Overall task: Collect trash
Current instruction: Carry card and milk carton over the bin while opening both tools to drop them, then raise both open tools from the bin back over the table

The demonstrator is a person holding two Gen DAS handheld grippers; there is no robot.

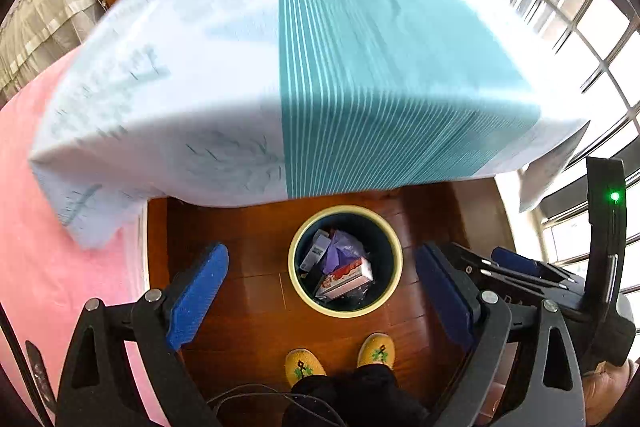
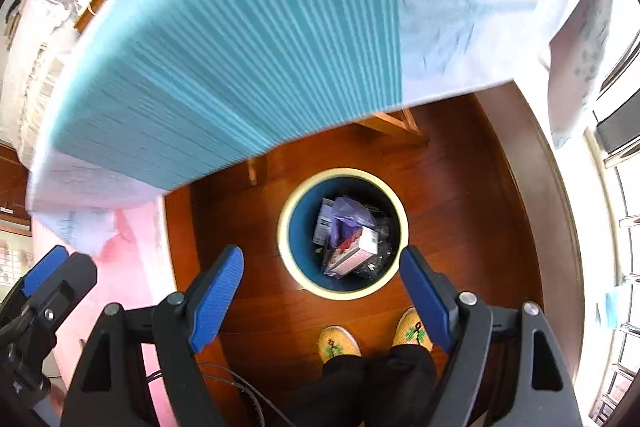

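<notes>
Both my grippers, left gripper [image 1: 322, 291] and right gripper [image 2: 322, 293], gape empty; bin [image 2: 294, 267] at 12 o'clock; risk: full, box [image 2: 356, 247] may topple.

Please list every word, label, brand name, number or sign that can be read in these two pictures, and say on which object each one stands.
None can be read.
Red and white box in the bin: printing, too blurred.
Pale box beside the purple bag: dark label, too small.
Tablecloth: faint grey marks, smeared by motion.
Slippers: a green pattern, no words.
</notes>
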